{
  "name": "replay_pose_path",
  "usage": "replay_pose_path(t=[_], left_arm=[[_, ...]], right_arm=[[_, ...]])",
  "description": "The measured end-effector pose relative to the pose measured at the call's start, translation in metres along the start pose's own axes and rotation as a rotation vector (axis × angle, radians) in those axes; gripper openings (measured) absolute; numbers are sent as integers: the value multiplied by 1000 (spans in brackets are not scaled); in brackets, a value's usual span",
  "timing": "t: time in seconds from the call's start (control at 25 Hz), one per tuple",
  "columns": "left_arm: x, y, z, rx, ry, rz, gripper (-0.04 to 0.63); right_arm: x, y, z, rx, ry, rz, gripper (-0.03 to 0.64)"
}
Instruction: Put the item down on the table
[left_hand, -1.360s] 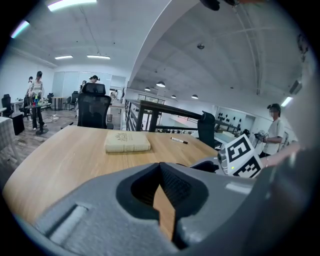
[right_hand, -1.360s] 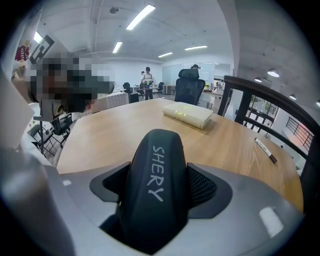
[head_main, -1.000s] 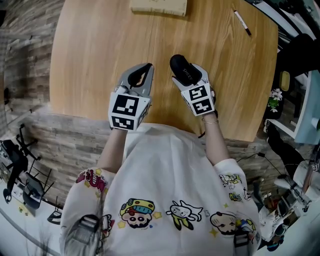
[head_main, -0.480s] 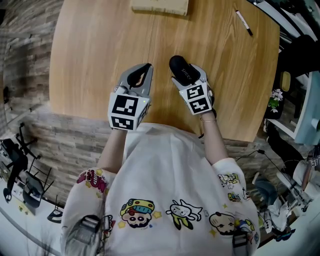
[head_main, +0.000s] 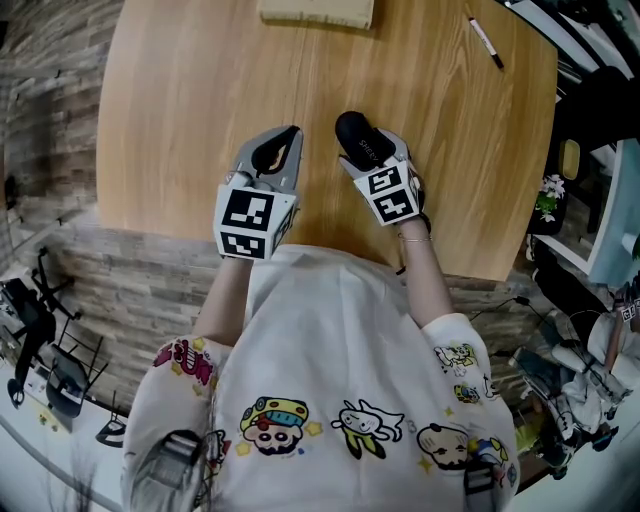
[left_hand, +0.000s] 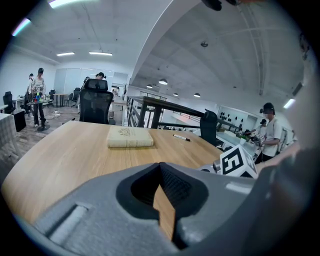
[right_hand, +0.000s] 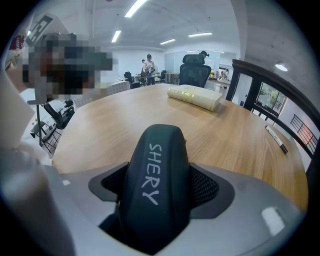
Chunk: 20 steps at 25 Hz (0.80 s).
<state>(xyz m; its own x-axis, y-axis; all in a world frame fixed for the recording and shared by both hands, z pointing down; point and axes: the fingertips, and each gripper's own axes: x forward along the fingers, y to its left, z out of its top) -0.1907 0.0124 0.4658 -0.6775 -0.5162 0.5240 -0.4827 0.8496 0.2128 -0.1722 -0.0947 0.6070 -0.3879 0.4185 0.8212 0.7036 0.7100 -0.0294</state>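
A black oblong case (head_main: 360, 140) with white lettering, also filling the middle of the right gripper view (right_hand: 156, 185), sits clamped between the jaws of my right gripper (head_main: 366, 152), just over the wooden table (head_main: 200, 90) near its front edge. My left gripper (head_main: 278, 155) hovers beside it to the left, its jaws closed together with nothing in them; the left gripper view shows only a thin slit between the fingers (left_hand: 200, 220).
A beige book (head_main: 316, 12) lies at the table's far edge, also in the left gripper view (left_hand: 130, 136). A marker pen (head_main: 485, 42) rests at the far right. Office chairs and people stand beyond the table.
My right gripper with the black case has shifted slightly left and away from me. The left gripper has barely moved.
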Motion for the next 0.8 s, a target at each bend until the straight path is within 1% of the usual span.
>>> replay_pose_path(t=[0.36,0.8], left_arm=[[-4,2,1,-2,-9,9,2],[-13,-1,10,18,-40,13,2]], right_arm=[[-1,1,-6,38,-8,9,410],[-22,0,5,47,-73,-21,419]])
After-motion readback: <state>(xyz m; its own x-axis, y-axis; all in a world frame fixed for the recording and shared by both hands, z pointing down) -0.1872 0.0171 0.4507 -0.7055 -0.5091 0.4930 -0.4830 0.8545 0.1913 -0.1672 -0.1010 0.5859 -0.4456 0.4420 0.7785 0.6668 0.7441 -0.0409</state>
